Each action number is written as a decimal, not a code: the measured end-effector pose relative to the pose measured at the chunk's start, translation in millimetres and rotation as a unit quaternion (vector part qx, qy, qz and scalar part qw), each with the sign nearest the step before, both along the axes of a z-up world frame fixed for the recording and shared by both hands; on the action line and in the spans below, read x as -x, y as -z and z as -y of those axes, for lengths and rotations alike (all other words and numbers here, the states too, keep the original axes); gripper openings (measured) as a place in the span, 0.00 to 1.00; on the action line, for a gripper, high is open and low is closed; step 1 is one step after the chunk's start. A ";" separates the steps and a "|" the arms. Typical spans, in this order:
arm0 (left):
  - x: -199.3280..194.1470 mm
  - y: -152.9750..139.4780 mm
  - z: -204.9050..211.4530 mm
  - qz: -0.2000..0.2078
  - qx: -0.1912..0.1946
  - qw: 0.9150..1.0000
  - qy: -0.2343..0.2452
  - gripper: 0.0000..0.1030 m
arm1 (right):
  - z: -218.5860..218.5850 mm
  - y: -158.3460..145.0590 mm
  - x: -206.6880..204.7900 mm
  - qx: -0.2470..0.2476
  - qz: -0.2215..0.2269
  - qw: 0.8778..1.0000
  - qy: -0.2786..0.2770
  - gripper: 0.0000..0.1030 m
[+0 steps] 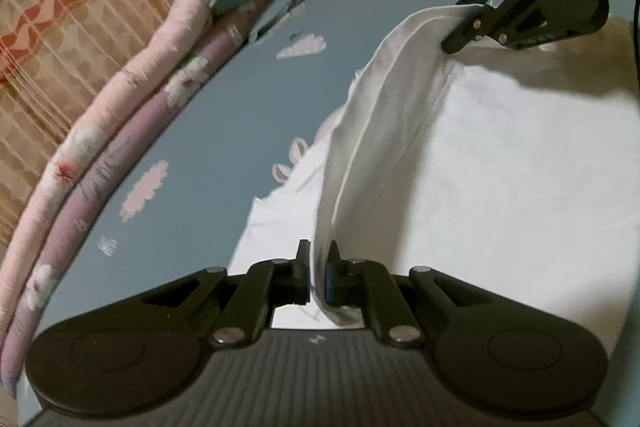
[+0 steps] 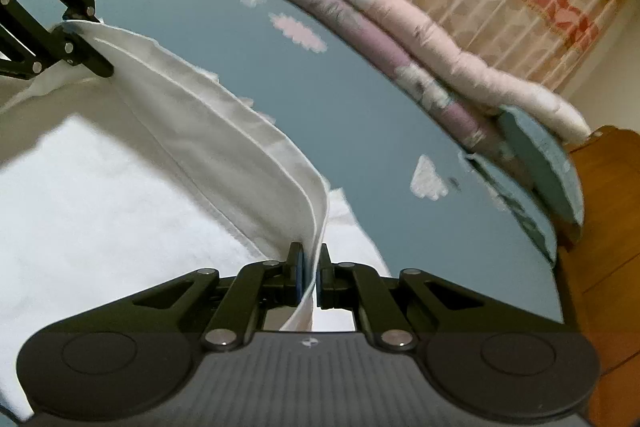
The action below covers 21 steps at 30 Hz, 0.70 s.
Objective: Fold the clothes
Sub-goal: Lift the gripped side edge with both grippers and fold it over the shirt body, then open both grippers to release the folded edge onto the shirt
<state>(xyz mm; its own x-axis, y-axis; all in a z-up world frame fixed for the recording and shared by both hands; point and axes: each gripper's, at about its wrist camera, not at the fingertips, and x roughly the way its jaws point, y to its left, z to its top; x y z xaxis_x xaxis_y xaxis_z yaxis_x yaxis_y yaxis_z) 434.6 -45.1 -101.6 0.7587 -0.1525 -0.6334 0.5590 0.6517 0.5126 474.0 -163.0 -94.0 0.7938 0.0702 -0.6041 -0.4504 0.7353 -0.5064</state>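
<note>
White garment (image 1: 500, 167) edge raised off blue sheet (image 1: 224, 131), left gripper (image 1: 319, 269) & right gripper (image 2: 311, 267) both pinching it.

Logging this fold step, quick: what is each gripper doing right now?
Left gripper: shut on the edge of the white garment.
Right gripper: shut on the same edge, further along.

Smooth white cloth garment (image 1: 500, 167), matt blue printed bedsheet (image 1: 224, 131), glossy orange wooden headboard (image 2: 600, 227)

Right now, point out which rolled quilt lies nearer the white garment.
The purple quilt: it borders the blue sheet; the pink quilt lies beyond it.
</note>
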 end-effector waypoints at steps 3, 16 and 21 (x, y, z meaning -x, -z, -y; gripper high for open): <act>-3.3 6.6 -4.2 -0.008 0.018 1.000 -0.009 0.14 | -1.2 14.3 -5.1 0.000 -0.007 1.000 0.003 0.07; 56.6 -60.9 -37.3 0.018 0.074 0.997 -0.019 0.71 | 20.9 -46.8 52.0 -0.063 0.007 0.998 -0.001 0.68; 95.8 -63.9 -50.2 0.006 0.068 0.998 0.001 0.76 | 38.3 -62.1 94.7 -0.056 0.011 0.998 -0.004 0.78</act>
<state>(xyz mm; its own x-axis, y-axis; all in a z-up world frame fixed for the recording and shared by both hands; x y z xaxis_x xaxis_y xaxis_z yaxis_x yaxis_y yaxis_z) 338.8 5.1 -37.7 0.7660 -0.2376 -0.5973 0.5545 0.7143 0.4270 379.3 -201.2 -31.9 0.8064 0.1430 -0.5739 -0.4462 0.7840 -0.4316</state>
